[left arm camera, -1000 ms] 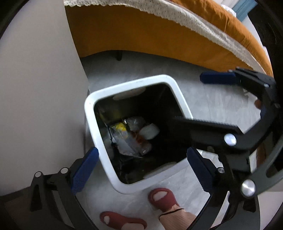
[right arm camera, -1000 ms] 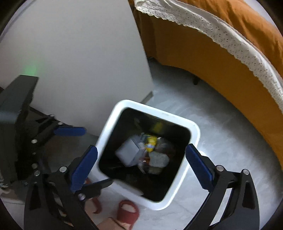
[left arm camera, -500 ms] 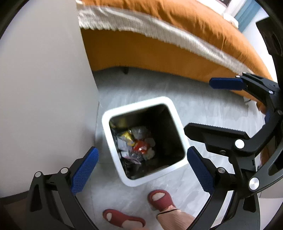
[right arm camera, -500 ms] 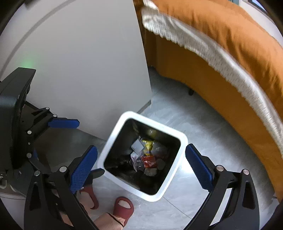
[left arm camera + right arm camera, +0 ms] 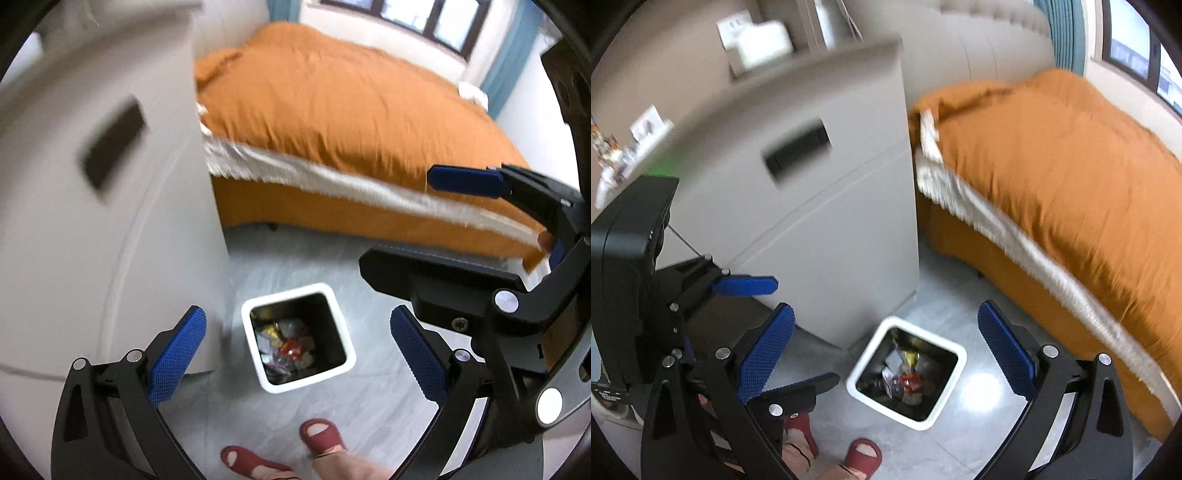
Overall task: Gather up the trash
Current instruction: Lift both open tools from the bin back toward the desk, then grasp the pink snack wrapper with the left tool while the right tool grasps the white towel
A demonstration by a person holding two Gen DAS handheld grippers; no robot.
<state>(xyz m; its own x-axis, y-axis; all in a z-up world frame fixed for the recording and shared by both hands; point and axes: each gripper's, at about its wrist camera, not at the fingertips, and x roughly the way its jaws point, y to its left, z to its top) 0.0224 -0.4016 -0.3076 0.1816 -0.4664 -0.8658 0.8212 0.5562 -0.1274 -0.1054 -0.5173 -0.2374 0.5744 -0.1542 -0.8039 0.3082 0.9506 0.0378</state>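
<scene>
White bin (image 5: pixel 347 360) (trash inside), below open jaws

My left wrist camera looked steeply down from well above the grey floor, with the square white-rimmed waste bin (image 5: pixel 298 338) at 6 o'clock. My right wrist camera faced down likewise, bin (image 5: pixel 907 373) near 6 o'clock. Both shared the bin, the orange-covered bed (image 5: pixel 343 122) (image 5: pixel 1063 177) and the pale grey cabinet (image 5: pixel 92 206) (image 5: pixel 820 206).
</scene>
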